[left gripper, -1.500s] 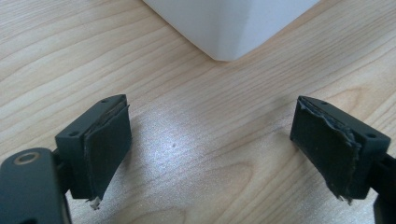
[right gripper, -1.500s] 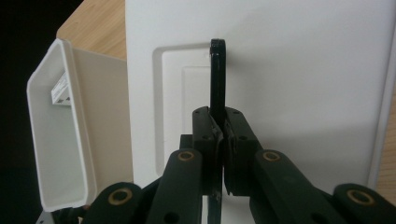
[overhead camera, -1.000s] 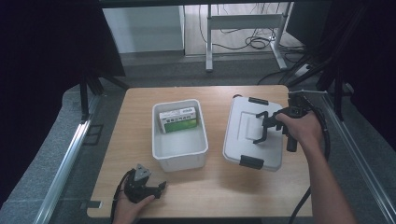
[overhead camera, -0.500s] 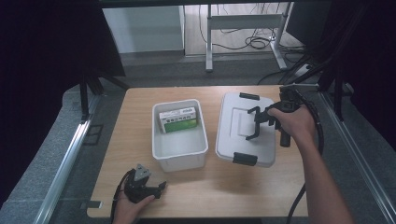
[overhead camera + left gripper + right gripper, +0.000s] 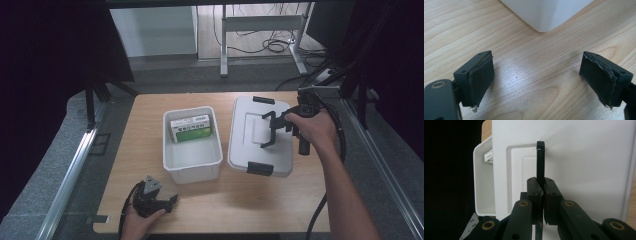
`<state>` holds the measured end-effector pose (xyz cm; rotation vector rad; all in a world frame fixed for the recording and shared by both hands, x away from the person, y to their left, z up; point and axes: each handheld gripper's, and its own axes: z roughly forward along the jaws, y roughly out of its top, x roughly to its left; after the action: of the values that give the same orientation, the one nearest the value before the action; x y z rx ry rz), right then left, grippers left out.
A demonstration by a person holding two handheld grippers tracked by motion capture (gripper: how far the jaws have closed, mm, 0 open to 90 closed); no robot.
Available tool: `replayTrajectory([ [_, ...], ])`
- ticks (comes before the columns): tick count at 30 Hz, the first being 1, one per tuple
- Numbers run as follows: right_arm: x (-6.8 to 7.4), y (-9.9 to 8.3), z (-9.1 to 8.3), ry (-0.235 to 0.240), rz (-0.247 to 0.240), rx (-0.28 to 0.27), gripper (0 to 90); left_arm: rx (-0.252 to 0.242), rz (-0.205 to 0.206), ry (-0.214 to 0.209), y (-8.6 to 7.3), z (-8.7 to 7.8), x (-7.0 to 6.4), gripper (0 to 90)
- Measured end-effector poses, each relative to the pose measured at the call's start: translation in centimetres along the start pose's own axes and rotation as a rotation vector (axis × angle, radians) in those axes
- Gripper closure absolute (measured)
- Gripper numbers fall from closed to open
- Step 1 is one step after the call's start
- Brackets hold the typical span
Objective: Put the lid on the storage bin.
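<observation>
My right gripper (image 5: 282, 125) (image 5: 541, 183) is shut on the black handle (image 5: 540, 160) in the middle of a white lid (image 5: 250, 145) (image 5: 586, 157). The lid has a black latch at each end (image 5: 260, 168). It is held just right of an open white bin (image 5: 192, 172), with its left edge at the bin's right rim. Inside the bin, against the far wall, lies a green and white box (image 5: 191, 127). My left gripper (image 5: 167, 202) (image 5: 536, 75) rests open on the table near the front edge, in front of the bin's near corner (image 5: 546, 12), holding nothing.
The wooden table (image 5: 145, 125) has bare wood left of the bin and along the front. A cable (image 5: 320, 215) trails from the right gripper past the table's right edge. Dark frame rails run along both sides of the table.
The right gripper has carried the lid leftward, from the right part of the table up to the bin's side. The left gripper has stayed in place.
</observation>
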<state>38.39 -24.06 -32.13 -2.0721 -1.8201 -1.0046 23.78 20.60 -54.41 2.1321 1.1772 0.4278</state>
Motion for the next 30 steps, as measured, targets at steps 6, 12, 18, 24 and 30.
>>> replayTrajectory([
  [6,0.8,0.0,-0.1,0.009,-0.014,0.004,84.7,0.000,-0.003,-0.001,0.0,0.0,0.0,12.4],
  [12,1.7,0.0,0.3,0.020,-0.028,0.009,84.7,0.000,-0.003,-0.001,0.0,0.0,0.0,12.3],
  [18,2.8,0.1,0.7,0.030,-0.045,0.022,84.6,0.000,0.000,-0.001,0.0,0.0,0.0,12.3],
  [24,3.8,0.2,1.0,0.034,-0.060,0.030,84.7,-0.002,0.000,0.000,0.0,0.0,0.0,12.2],
  [30,4.7,0.3,1.3,0.043,-0.064,0.039,84.6,-0.001,0.000,0.000,0.0,0.0,0.0,12.2],
])
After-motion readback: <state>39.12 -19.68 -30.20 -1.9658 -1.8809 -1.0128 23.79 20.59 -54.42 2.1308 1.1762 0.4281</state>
